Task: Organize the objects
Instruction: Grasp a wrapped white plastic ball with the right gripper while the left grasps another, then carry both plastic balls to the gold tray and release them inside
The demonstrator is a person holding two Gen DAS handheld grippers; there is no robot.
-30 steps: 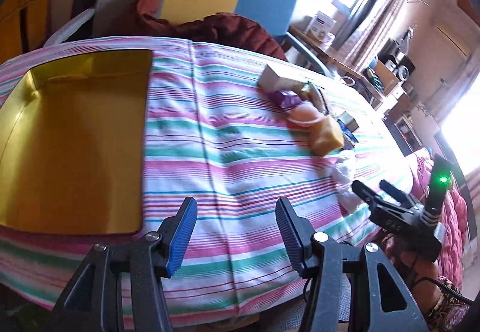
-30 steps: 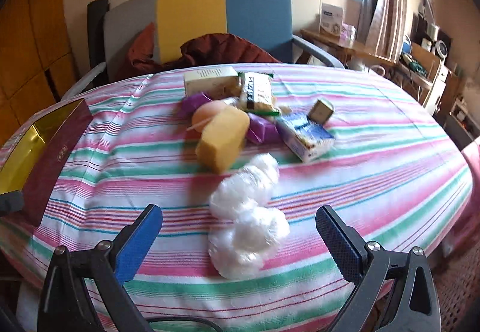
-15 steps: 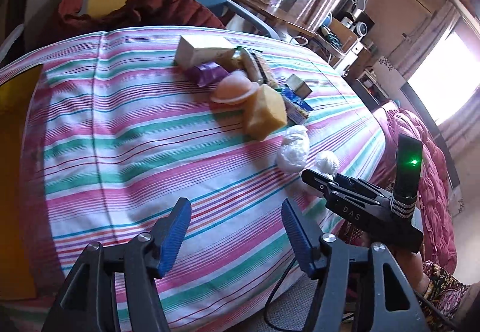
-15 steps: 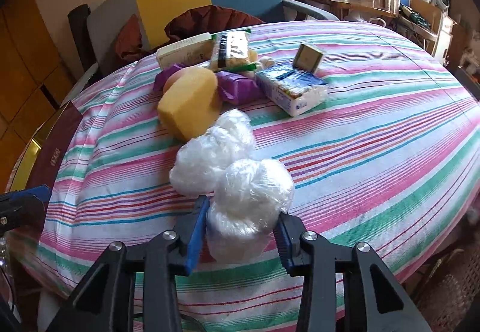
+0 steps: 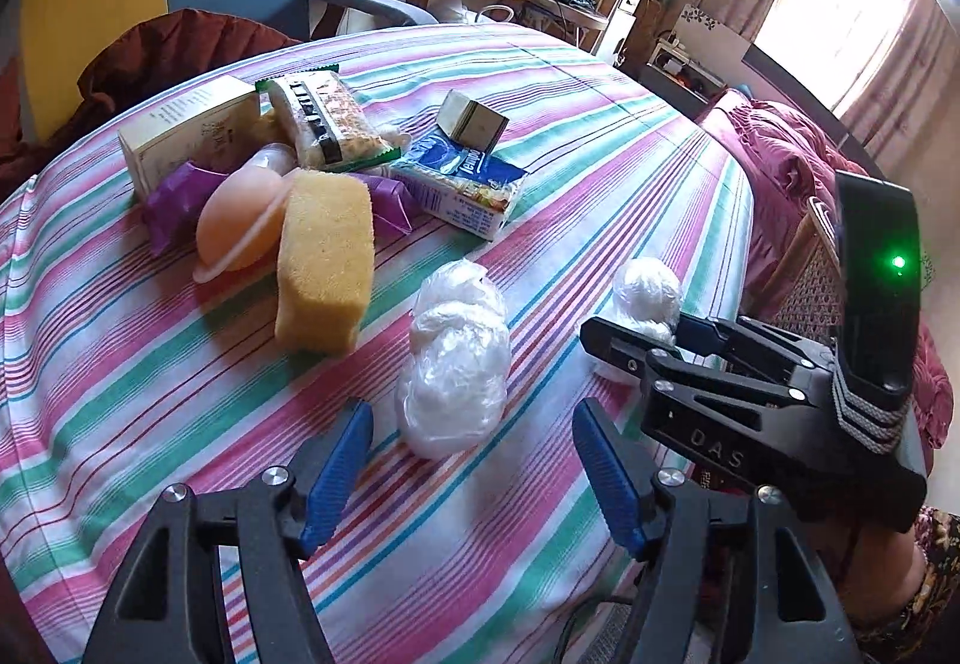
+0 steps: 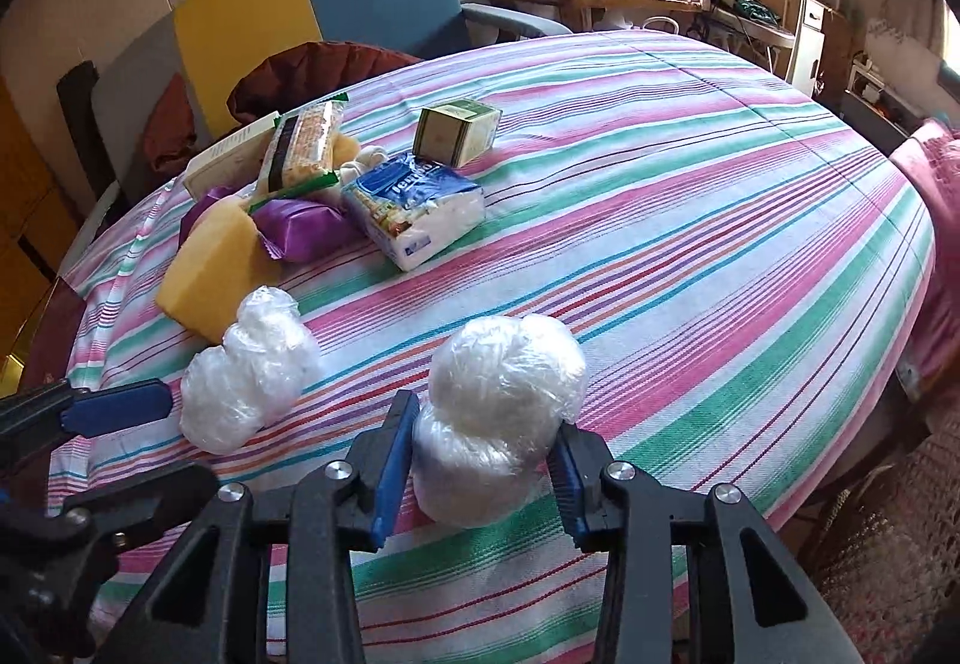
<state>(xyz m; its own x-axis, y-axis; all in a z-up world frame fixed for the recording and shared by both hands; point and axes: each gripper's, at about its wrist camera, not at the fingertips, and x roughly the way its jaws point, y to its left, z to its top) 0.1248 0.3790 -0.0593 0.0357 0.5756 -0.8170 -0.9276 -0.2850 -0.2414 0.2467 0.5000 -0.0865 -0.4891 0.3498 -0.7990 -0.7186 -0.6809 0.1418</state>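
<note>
The right gripper [image 6: 483,469] has its jaws clamped on 1 plastic-wrapped bundle [image 6: 501,412] near the surface's [image 6: 690,256] near edge, presumably to move it, while the left gripper [image 5: 471,475], jaws apart, frames the other wrapped bundle [image 5: 453,364], likely its target.

Bright window [image 5: 840,21] daylight with glare, sharp focus, fisheye-curved dark edges.

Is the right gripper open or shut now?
Shut: the right gripper has its blue pads pressed against both sides of a white plastic-wrapped bundle.
</note>
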